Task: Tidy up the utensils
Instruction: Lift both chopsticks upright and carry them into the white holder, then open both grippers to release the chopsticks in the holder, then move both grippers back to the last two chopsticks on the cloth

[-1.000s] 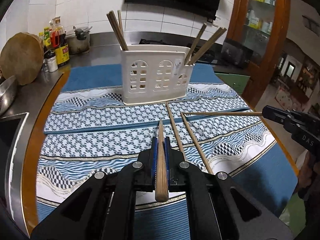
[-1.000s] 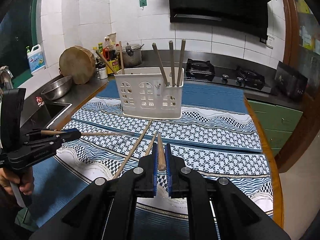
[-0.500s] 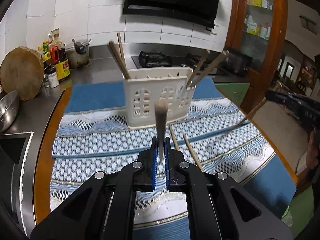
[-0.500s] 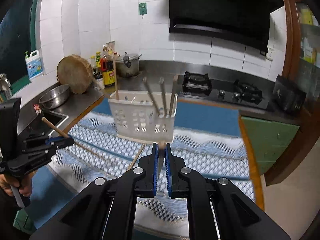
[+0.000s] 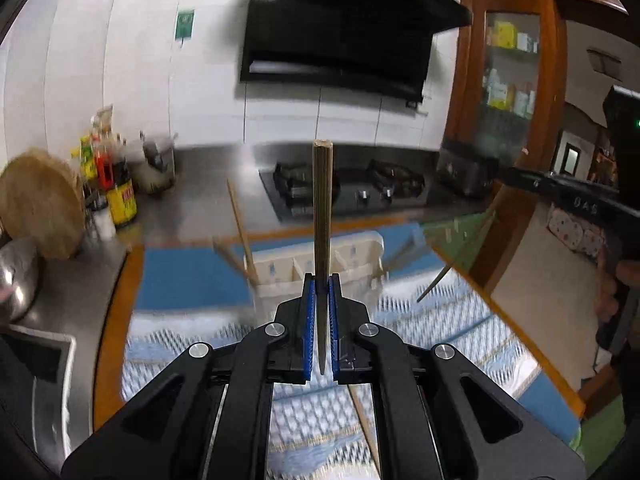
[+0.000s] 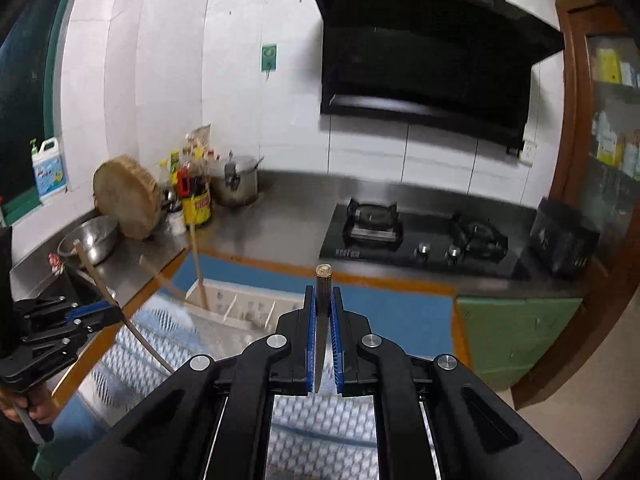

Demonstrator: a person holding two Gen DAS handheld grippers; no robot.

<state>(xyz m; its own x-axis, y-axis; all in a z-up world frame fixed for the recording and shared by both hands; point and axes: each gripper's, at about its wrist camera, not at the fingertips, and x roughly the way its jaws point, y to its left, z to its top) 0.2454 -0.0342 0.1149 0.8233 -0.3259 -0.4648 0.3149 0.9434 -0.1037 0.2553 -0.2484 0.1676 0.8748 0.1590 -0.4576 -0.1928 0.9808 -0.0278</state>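
Left gripper (image 5: 320, 296) jaws pinching a chopstick (image 5: 322, 216) upright, right gripper (image 6: 322, 308) pinching another chopstick (image 6: 322, 300); holder (image 5: 316, 268) at frame centre.

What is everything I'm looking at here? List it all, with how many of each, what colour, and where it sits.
White plastic utensil caddy: one, on the table, several chopsticks standing inside.
Patterned blue tablecloth: one, covering the table.
Loose wooden chopstick: at least one, brown, on the cloth.
Round wooden chopping board: one, on the counter.
Steel bowl: one, beside the board.
Black gas hob: one, in the counter.
Left gripper: black, shut on a chopstick.
Right gripper: black, shut on another chopstick.
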